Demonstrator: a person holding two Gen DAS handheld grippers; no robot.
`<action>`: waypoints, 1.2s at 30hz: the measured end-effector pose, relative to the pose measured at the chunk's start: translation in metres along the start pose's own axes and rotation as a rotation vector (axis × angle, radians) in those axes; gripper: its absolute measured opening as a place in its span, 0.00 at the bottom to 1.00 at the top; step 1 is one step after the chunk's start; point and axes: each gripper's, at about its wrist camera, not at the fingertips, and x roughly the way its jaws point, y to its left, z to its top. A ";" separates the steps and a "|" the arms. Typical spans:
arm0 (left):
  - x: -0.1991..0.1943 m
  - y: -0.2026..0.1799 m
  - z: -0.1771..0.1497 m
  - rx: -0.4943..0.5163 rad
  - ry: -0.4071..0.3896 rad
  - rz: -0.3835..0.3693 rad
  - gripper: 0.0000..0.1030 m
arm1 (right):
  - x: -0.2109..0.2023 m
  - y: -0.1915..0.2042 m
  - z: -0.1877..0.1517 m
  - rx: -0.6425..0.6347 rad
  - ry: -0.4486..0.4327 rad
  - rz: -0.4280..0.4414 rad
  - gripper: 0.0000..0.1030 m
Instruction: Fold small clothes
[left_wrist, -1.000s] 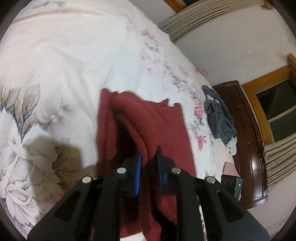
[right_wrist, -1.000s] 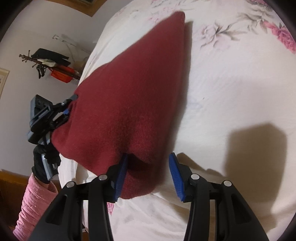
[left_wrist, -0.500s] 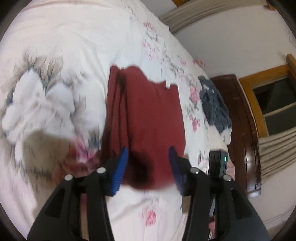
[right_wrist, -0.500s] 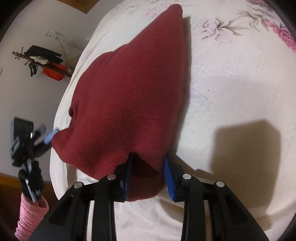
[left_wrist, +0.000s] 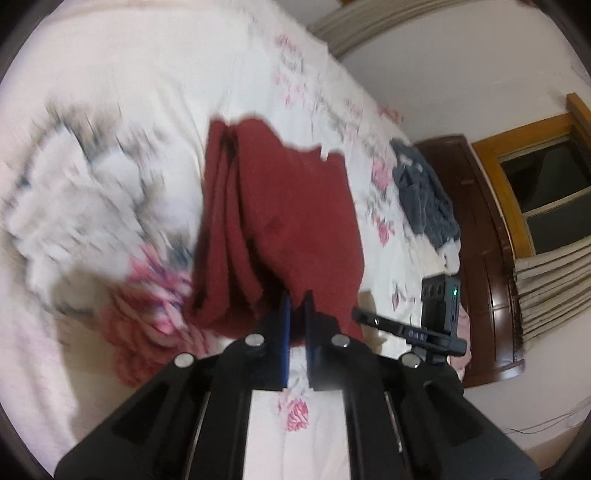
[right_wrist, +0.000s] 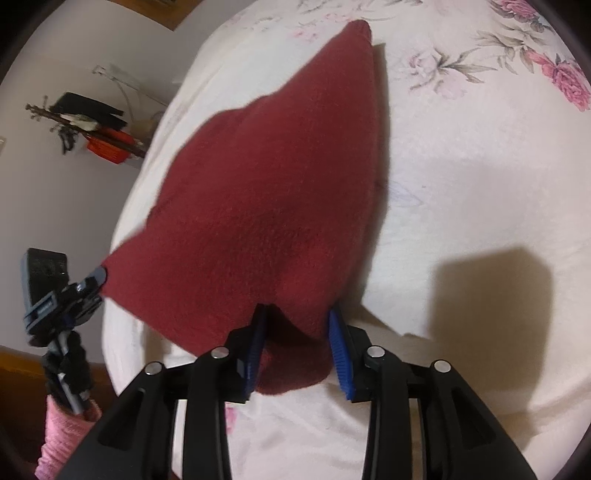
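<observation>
Pinched nearly together, the left gripper (left_wrist: 296, 301) holds the near edge of the red garment (left_wrist: 291, 206) between its blue pads; in the right wrist view that same gripper (right_wrist: 96, 277) grips the garment's left corner (right_wrist: 258, 206), a pink sleeve (right_wrist: 64, 430) showing below it; the garment lies folded on the floral bedspread (left_wrist: 122, 92), its layered folds stacked along the left side; further right, a grey-blue garment (left_wrist: 424, 199) lies near the bed's edge beside a dark wooden headboard (left_wrist: 487, 258); the right gripper (right_wrist: 298, 334) stands with jaws parted around the garment's near right corner, its pads astride the cloth.
</observation>
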 end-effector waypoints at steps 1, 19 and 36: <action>-0.004 0.004 0.003 -0.004 -0.005 0.003 0.04 | -0.001 0.002 -0.001 0.000 0.001 0.030 0.39; 0.016 0.051 0.006 -0.062 0.069 0.034 0.29 | 0.008 0.010 0.000 -0.095 0.050 -0.056 0.40; 0.099 -0.006 0.089 0.038 0.069 0.123 0.08 | 0.001 -0.009 -0.009 -0.068 0.007 0.018 0.43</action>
